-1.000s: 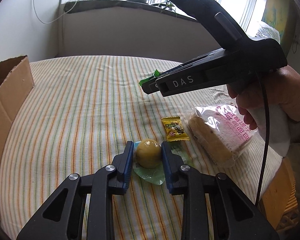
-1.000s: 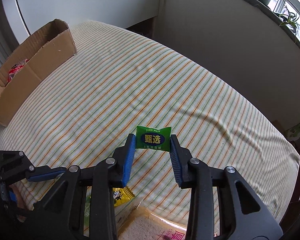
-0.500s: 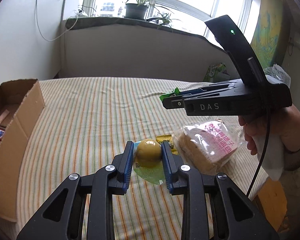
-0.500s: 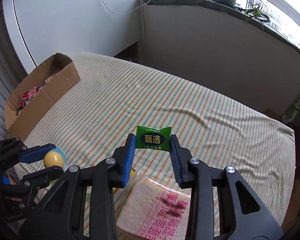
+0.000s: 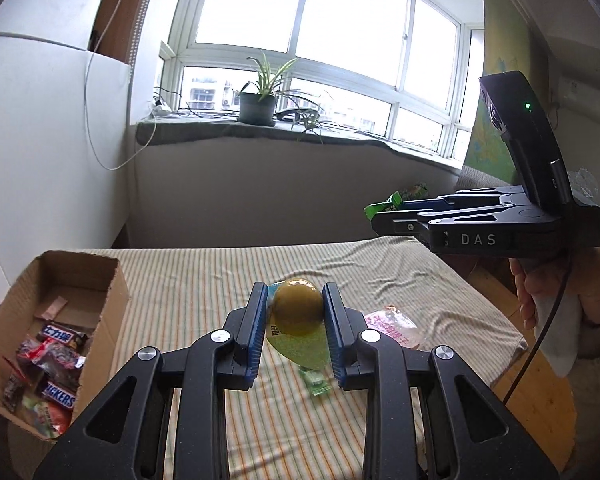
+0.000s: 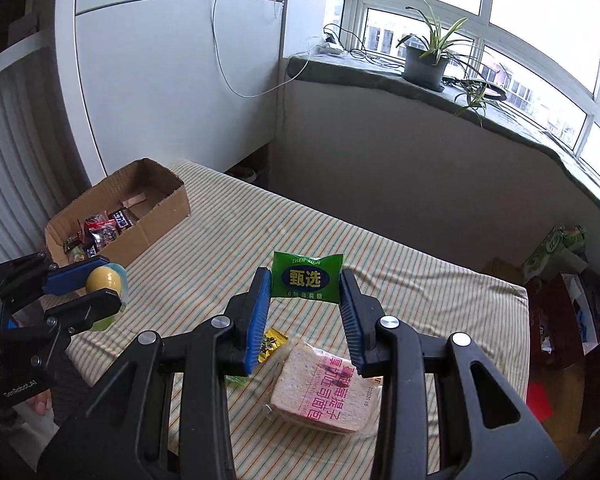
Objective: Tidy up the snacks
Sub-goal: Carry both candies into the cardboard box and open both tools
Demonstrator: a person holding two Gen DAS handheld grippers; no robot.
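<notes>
Plastic and light, the jelly cup (image 5: 296, 312) is sitting squeezed across its rounded dome in the left tongs (image 5: 295, 320), likely slippery; the right tongs (image 6: 306, 304) are pinching the soft green packet (image 6: 307, 277) by its side edges.

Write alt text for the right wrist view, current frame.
The right gripper holds a small green snack packet above a striped tablecloth. Below lie a wrapped sliced-bread sandwich and a small yellow candy wrapper. At left, the left gripper holds a yellow jelly cup near an open cardboard box of snacks.
</notes>
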